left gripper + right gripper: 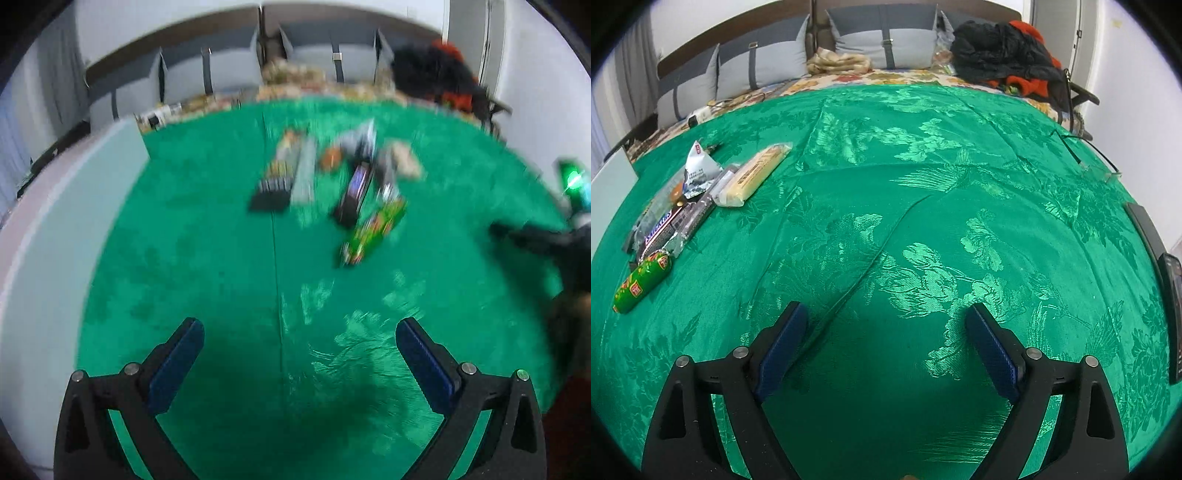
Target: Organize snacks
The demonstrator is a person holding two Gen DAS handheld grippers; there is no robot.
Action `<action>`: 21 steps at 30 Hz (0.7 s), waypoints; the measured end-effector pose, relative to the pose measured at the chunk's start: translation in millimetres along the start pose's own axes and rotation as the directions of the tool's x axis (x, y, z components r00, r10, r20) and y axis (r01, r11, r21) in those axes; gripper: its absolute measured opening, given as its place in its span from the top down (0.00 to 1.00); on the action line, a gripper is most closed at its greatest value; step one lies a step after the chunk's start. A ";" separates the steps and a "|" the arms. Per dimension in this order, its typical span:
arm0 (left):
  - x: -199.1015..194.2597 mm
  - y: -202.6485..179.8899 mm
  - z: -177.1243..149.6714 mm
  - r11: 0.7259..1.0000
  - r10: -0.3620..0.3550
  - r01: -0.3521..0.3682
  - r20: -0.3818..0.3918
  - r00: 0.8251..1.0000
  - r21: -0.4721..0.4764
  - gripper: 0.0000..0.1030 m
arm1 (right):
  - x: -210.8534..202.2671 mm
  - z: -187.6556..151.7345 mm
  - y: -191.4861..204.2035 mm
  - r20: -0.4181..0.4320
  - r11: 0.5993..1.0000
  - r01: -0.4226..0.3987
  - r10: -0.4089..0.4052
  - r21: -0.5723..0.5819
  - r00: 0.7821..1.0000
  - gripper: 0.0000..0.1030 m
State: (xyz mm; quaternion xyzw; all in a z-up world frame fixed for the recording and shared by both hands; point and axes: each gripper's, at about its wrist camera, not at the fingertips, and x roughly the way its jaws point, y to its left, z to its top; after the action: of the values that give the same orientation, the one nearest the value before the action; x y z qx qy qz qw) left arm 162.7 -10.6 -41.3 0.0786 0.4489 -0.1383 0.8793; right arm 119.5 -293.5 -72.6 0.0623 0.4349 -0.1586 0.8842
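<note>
- The left gripper (299, 354) and right gripper (886, 339) both hold their fingers wide and empty.
- The cluster of wrapped snack packets (698, 199) lies on the green patterned bedspread (923, 221), far-left of the right gripper, long axes running near-left to far-right.
- The left gripper faces the cluster more squarely.

Bedroom: bed (923, 155) with headboard cushions (886, 40).

white walls (1137, 92), grey cushions (764, 70), green bedspread (923, 184)

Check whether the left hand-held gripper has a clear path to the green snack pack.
Probably yes. The left hand-held gripper is open and empty, with only bare green cloth between it and the green snack pack, the nearest of the pile. The view is blurred, though.
</note>
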 end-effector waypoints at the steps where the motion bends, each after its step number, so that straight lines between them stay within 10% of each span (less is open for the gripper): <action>1: 9.2 1.5 0.4 1.000 -0.002 0.002 -0.013 1.000 -0.003 0.00 | 0.1 0.2 0.0 0.000 1.000 0.000 0.000 0.000 1.000 0.12; 21: 53.9 25.8 13.0 1.000 -0.024 0.024 -0.002 1.000 -0.016 0.00 | 0.1 0.6 0.3 0.000 1.000 -0.001 0.001 0.000 1.000 0.11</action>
State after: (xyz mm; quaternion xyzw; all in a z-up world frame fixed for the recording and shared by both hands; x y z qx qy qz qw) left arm 210.9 1.2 -77.1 0.0662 0.4517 -0.1451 0.8778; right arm 120.2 -293.4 -72.3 0.0627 0.4350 -0.1582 0.8842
